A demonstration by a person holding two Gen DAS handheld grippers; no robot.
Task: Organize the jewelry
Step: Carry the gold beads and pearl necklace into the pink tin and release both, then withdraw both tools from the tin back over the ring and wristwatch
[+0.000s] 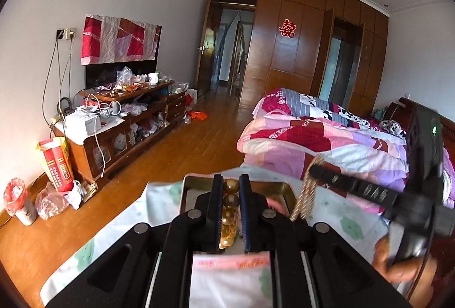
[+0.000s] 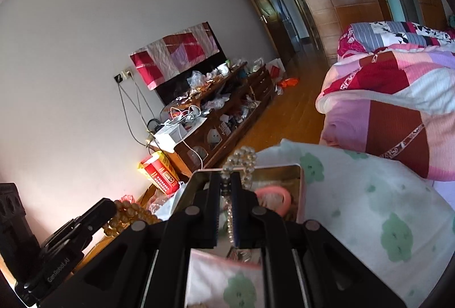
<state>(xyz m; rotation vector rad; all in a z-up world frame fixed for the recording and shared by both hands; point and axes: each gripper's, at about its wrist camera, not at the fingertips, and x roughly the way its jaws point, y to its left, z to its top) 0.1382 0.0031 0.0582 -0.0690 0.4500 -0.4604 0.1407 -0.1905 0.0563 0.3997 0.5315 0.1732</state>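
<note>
Jewelry hangs lifted above the metal tin (image 2: 295,174): our left gripper (image 1: 229,194) clamps round amber beads (image 1: 231,200), our right gripper (image 2: 226,194) clamps a small pearl strand (image 2: 240,163). We judge both mid-carry; next, each needs a separate resting spot. A smooth pink ring (image 2: 277,198) lies inside the tin.

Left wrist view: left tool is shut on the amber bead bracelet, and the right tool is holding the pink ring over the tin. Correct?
Not quite. The right tool is shut on a pearl bracelet, as the right wrist view shows; the pink ring lies in the tin. The left tool does grip the amber bead bracelet.
</note>
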